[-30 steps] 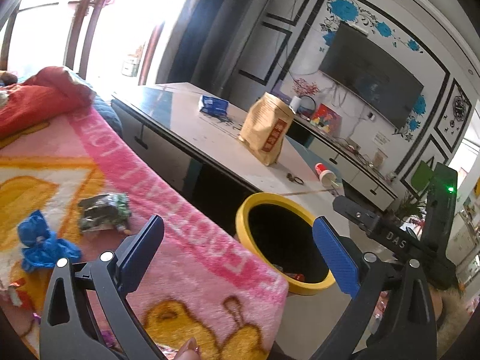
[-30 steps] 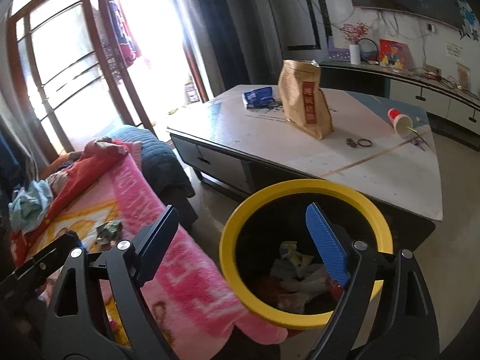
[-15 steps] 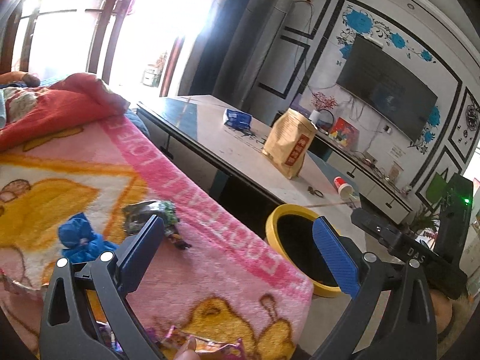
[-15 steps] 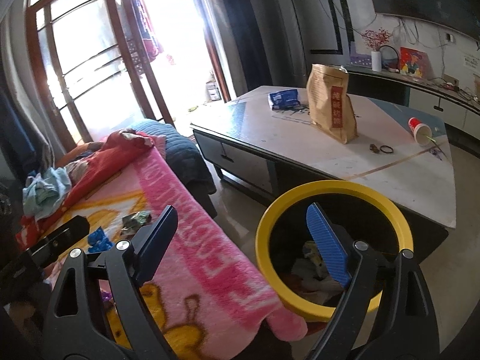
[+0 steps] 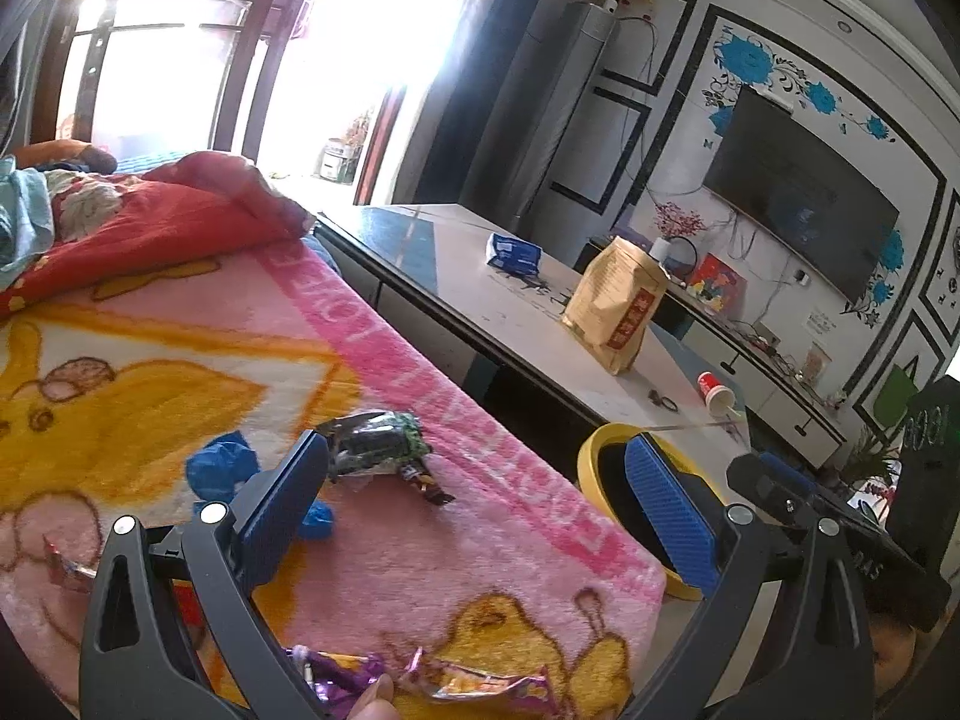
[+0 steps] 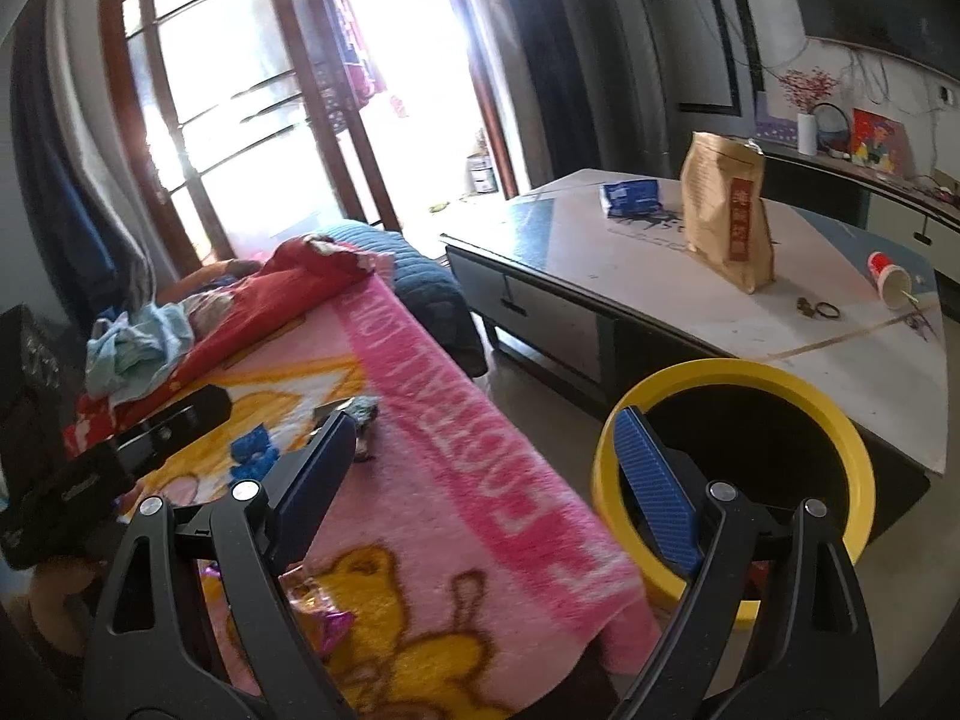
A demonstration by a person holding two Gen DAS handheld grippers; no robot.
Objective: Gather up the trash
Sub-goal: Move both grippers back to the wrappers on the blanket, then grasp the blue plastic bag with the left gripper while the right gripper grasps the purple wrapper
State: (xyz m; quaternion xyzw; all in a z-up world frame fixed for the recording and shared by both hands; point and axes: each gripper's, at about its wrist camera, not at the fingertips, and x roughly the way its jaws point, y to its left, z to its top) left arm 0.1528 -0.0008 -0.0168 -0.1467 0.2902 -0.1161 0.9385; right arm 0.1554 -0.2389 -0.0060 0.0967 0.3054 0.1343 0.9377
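Wrappers lay scattered on the pink cartoon blanket (image 5: 492, 546): a crumpled dark-green foil packet (image 5: 375, 441) near its pink border, a small dark candy wrapper (image 5: 429, 483) just beside it, blue crumpled scraps (image 5: 219, 471) further in, and purple and orange foil wrappers (image 5: 420, 681) at the near edge. The left gripper (image 5: 474, 510) hung above the blanket, fingers spread wide and holding nothing; the right gripper (image 6: 480, 474) was likewise released and empty. The yellow-rimmed trash bin (image 6: 846, 450) stood on the floor just past the blanket's corner, beside the coffee table (image 6: 660, 300). All this litter looked feather-light, thin and crinkly, likely slick on the foil faces, and would crush rather than resist. The green packet seemed best pinched across its bunched middle, where folds give bulk; the flat wrappers might slip, though the plush pile under them was hard to judge
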